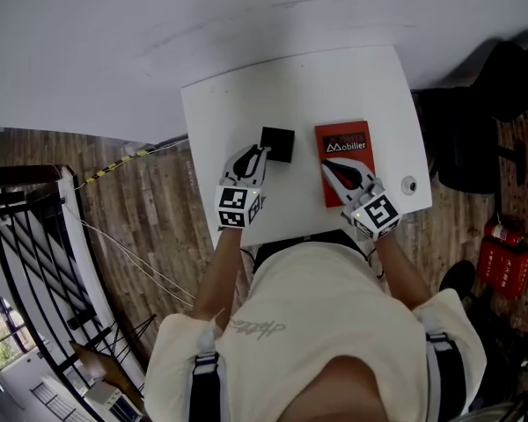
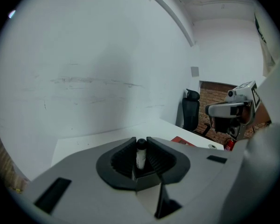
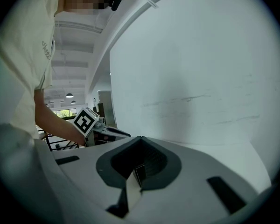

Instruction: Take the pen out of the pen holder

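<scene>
Standing upright, cap up: pen (image 2: 141,157) clamped in left tool (image 2: 141,143) — right tool (image 3: 139,141) pressed together, empty.

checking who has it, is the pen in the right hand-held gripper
No, the right hand-held gripper is shut on nothing; the pen sits clamped in the left hand-held gripper.

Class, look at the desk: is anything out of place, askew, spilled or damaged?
Nothing stands out. The black pen holder and red book sit on the white table. The left gripper grips a pen between its jaws. Nothing looks spilled or damaged.
</scene>
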A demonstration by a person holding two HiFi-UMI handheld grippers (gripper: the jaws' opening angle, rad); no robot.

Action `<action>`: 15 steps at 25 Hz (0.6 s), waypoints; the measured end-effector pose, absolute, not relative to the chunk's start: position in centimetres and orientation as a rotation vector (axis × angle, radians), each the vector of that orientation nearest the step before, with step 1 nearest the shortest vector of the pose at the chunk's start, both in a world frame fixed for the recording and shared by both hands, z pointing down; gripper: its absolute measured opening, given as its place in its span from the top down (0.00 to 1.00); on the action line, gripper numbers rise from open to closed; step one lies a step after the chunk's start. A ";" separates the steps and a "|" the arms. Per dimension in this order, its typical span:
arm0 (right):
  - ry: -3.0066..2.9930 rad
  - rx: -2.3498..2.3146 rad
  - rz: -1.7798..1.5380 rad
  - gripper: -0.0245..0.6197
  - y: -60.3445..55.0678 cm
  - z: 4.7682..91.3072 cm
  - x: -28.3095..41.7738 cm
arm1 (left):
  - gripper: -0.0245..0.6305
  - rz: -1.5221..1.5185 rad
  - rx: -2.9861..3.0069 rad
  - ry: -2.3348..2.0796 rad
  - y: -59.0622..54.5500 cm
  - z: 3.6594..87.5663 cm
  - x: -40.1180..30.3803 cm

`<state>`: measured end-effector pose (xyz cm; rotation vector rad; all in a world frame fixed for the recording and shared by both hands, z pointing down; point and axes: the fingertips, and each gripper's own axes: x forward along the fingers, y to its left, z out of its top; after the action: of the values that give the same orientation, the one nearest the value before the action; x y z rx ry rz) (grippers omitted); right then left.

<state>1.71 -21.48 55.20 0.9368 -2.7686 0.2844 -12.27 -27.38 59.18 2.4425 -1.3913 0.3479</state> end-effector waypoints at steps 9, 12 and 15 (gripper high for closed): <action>-2.786 0.953 0.241 0.95 -22.0 53.9 1.9 | 0.84 0.321 2.479 -1.405 -26.9 56.2 -12.5; -2.791 0.945 0.221 0.95 -22.2 53.5 1.8 | 0.84 0.307 2.490 -1.409 -26.7 55.3 -12.4; -2.796 0.939 0.193 0.95 -22.2 52.9 1.7 | 0.84 0.285 2.503 -1.412 -26.5 54.2 -12.5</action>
<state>1.72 -22.25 52.93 0.9394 -2.7961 0.1934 -12.48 -26.49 54.21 2.5029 -1.4118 0.2847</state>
